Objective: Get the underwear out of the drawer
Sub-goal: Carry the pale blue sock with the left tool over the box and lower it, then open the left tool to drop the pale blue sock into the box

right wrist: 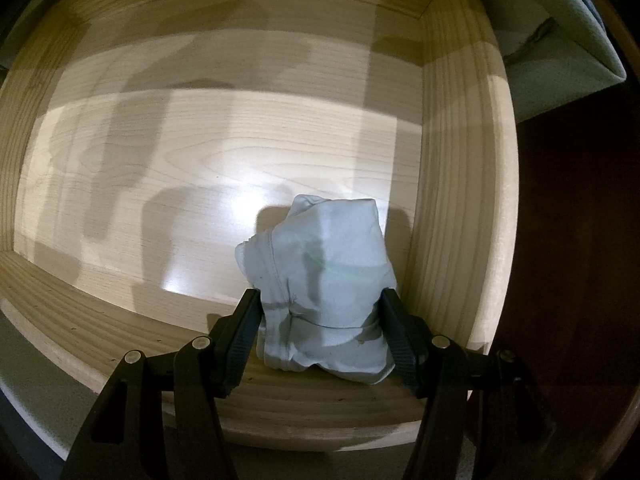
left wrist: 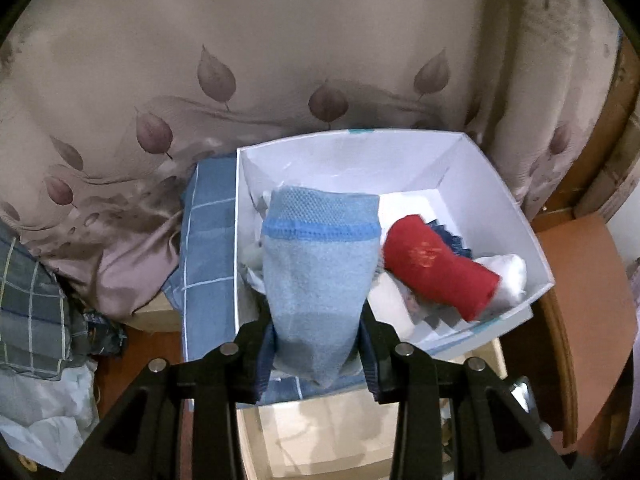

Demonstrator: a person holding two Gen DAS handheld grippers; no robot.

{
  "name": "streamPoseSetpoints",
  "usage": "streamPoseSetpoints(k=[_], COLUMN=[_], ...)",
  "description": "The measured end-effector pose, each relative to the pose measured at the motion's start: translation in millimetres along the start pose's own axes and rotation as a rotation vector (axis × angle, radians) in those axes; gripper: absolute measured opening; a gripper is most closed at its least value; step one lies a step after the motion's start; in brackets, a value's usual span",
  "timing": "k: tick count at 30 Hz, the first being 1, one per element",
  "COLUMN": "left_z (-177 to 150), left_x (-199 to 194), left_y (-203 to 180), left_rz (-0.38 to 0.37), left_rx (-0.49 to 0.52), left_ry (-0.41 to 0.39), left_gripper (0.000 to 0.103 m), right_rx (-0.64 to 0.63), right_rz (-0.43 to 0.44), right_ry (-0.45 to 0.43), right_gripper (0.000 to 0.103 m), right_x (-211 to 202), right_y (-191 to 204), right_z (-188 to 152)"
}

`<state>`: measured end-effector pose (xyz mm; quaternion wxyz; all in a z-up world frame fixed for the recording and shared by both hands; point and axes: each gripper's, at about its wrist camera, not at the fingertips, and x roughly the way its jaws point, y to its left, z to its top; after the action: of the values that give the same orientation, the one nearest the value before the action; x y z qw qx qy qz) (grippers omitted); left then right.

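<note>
Left gripper — fingers partly closed, clamped on a light-blue knit underwear piece with a brighter blue band. The cloth stands up from between the pads toward 12 o'clock. Gripper tilted steeply downward over a white box.

White box — open-topped, holding a red rolled garment at 3 o'clock of the blue piece, with white fabric at its far end and a dark-blue scrap behind it. A blue checked cloth lies against the box's 9 o'clock wall; a beige leaf-print bedcover fills the 12 o'clock field.

Right gripper — fingers roughly half open, pressed on either side of a pale grey-blue bundled underwear. Gripper points straight down into a light wooden drawer.

Drawer — the bundle sits by the near wall, toward the 3 o'clock corner; whether it rests on the floor or hangs just above it, cannot tell.
</note>
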<state>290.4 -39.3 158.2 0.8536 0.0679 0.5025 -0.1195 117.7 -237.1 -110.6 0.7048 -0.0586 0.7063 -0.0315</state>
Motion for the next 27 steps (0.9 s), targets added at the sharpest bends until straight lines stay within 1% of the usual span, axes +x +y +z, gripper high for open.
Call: streamPoseSetpoints(k=[3, 5, 8, 12, 15, 18, 22, 24, 26, 27], left_z=[4.9, 7.3, 10.3, 14.8, 15.5, 13.0, 10.0, 7.2, 3.8, 1.7], left_x=[22.6, 33.0, 41.9, 54.7, 55.8, 52.9, 47.8, 42.8, 34.2, 29.1], left_y=[2.2, 3.3, 4.9, 3.7, 2.3, 1.3, 4.1, 4.5, 3.9, 3.7], left_rz=[0.015, 0.018, -0.006, -0.001, 0.001, 0.006, -0.016, -0.025, -0.032, -0.035], left_rx=[-0.011, -0.024, -0.042, -0.050, -0.050, -0.043, -0.059, -0.051, -0.039, -0.037], left_ry=[0.021, 0.019, 0.014, 0.030, 0.034, 0.029, 0.041, 0.051, 0.046, 0.041], left_gripper=[0.037, 0.037, 0.037, 0.038, 0.042, 0.042, 0.045, 0.048, 0.054, 0.054], right_rx=[0.007, 0.007, 0.003, -0.002, -0.001, 0.000, -0.001, -0.003, -0.003, -0.002], right_rz=[0.005, 0.005, 0.003, 0.000, 0.000, 0.000, -0.001, -0.001, -0.001, -0.001], right_ry=[-0.006, -0.006, -0.005, -0.003, -0.002, -0.003, -0.001, 0.001, 0.002, 0.003], right_gripper=[0.058, 0.058, 0.058, 0.058, 0.058, 0.058, 0.058, 0.058, 0.058, 0.058], right_x=[0.2, 0.3, 0.5, 0.4, 0.3, 0.2, 0.4, 0.8, 1.4, 1.6], right_y=[-1.8, -2.2, -2.3, -1.1, -0.4, 0.4, 1.2, 1.7, 2.3, 2.4], right_z=[-1.5, -1.9, -1.8, -1.2, -0.4, 0.2, 1.0, 0.9, 0.9, 1.0])
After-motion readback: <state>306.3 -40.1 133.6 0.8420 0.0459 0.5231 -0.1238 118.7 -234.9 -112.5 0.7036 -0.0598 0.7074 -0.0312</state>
